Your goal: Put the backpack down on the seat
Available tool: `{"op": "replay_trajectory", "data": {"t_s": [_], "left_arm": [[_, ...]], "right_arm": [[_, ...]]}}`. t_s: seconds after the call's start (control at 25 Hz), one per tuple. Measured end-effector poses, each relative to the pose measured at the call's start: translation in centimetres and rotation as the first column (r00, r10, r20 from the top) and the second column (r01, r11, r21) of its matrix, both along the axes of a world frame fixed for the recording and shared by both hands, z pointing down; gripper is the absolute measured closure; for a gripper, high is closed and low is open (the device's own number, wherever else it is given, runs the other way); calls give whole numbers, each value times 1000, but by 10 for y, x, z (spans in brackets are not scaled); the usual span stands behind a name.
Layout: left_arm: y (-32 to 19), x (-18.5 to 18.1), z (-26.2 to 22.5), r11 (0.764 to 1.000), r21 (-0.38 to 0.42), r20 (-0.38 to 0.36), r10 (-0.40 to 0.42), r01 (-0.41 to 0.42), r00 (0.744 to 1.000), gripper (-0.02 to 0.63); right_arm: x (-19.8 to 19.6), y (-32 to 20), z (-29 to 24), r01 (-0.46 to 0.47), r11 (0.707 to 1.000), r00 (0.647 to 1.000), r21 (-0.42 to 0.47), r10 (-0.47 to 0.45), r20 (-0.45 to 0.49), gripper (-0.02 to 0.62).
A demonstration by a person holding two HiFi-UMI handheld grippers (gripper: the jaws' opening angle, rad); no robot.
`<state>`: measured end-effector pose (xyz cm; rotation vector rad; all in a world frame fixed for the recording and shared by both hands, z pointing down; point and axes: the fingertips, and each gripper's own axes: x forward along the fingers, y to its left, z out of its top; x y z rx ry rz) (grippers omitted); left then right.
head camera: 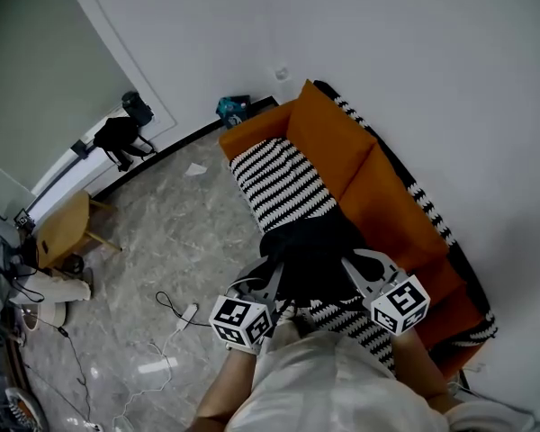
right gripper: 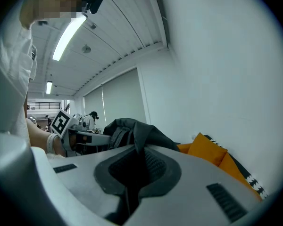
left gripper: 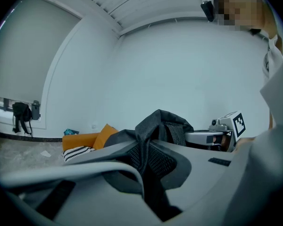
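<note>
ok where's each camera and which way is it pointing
Head view: on the person's head, looking steeply down at the sofa; shows forearms, left tongs and right tongs.
Left gripper view: on the left tongs, looking along their jaws, shut on the backpack; shirt at right.
Right gripper view: on the right tongs, jaws shut on it; shirt at left.
Shared: both gripper views show backpack, sofa, the other tongs.

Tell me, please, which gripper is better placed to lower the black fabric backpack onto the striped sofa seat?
Right, slightly. Both grippers are shut on the black fabric backpack, but the right gripper hangs over the black-and-white striped seat of the orange sofa, while the left gripper sits near the seat's front edge.
</note>
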<state>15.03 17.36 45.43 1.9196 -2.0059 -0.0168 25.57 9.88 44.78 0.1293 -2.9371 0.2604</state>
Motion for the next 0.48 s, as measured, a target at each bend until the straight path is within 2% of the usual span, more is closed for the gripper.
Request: {"op": "replay_trajectory", "data": {"t_s": [0.48], "left_arm": [[24,-10,-6,998,13,-8,-57,57,998,561]], "right_arm": [[-16,17,-9,66,997,997,-32,-65,34,574]]}}
